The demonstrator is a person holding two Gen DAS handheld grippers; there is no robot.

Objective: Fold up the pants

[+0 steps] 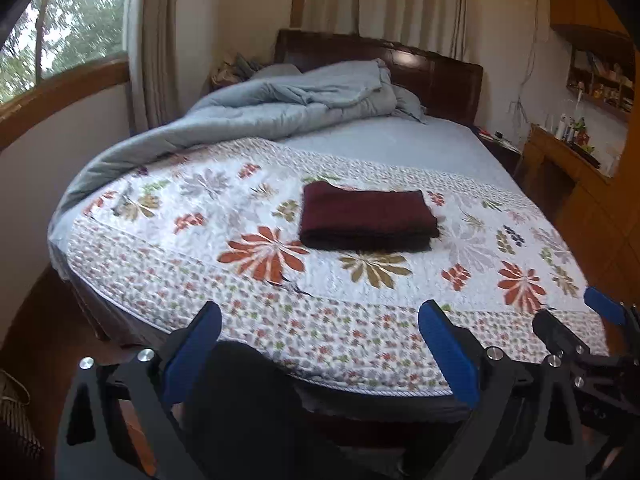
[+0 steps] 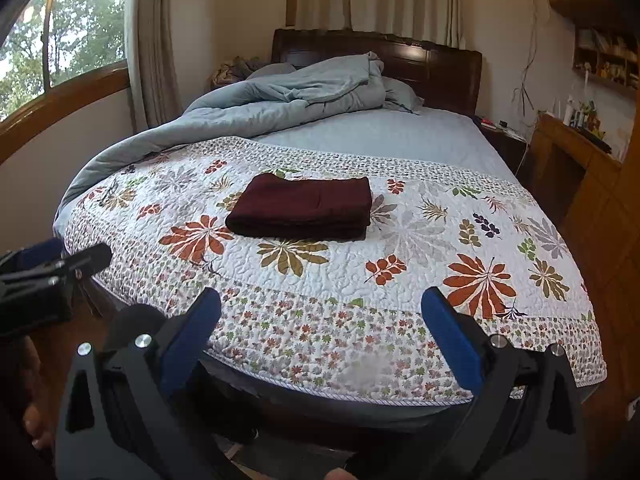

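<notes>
The left gripper (image 1: 320, 320) stands wide, its two blue-padded fingers (image 1: 448, 344) spread far apart with nothing between them; it hangs off the foot of the bed, short of the floral quilt (image 1: 256, 292); the right gripper (image 2: 320, 316) is likewise wide, its blue pads (image 2: 452, 344) parted and holding nothing, poised over the near hem of the same quilt.

The pants (image 1: 366, 216), dark maroon, lie already folded into a flat rectangular stack on the quilt; from the left gripper they sit ahead and slightly to the right of its centre line, well apart from the fingertips; from the right gripper they sit ahead and a little to the left, again well clear of both pads; the stack shows several layers along its near edge, which runs roughly square to the fingers.

Each gripper shows in the other's camera: the right one appears at the far right edge of the left view, just beside the left gripper's right finger; the left one appears at the left edge of the right view.

Beyond the pants, farther from both grippers, a grey-blue duvet (image 2: 280, 96) lies bunched toward the dark wooden headboard (image 2: 432, 64); a window (image 1: 60, 24) with a drawn-back curtain (image 1: 148, 40) stands off to the left, and wooden shelving (image 1: 600, 80) with small items stands off to the right.
</notes>
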